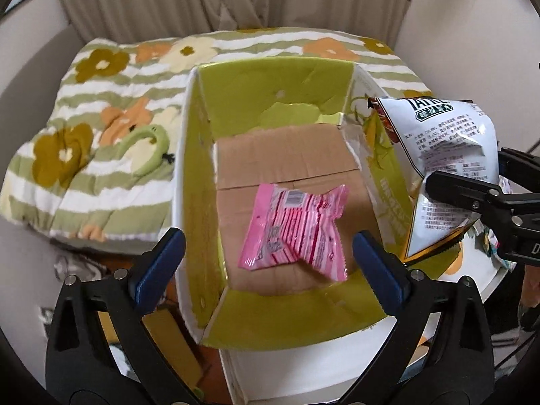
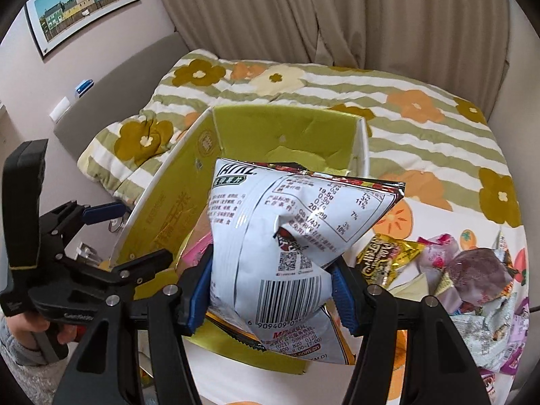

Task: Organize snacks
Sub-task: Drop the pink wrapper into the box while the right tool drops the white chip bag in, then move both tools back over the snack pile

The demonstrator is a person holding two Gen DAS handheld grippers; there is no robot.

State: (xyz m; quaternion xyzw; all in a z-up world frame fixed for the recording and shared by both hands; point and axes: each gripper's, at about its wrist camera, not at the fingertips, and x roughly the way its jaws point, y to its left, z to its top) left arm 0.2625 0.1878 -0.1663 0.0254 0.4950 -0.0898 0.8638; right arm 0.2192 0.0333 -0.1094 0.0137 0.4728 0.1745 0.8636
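My right gripper (image 2: 271,298) pinches a white chip bag (image 2: 290,236) between its blue pads (image 2: 199,295), the bag puffed and standing above the near edge of the open cardboard box (image 1: 199,155). My left gripper (image 1: 268,263) hangs over the box with its fingers spread wide and nothing between them. Below it a pink snack packet (image 1: 295,231) lies flat on the brown box floor. The box has yellow-green inner walls. To its right, loose snack packets (image 2: 472,270) lie heaped on a white cloth. Behind everything spreads a striped floral quilt (image 2: 422,108), with beige curtains (image 2: 303,13) beyond.
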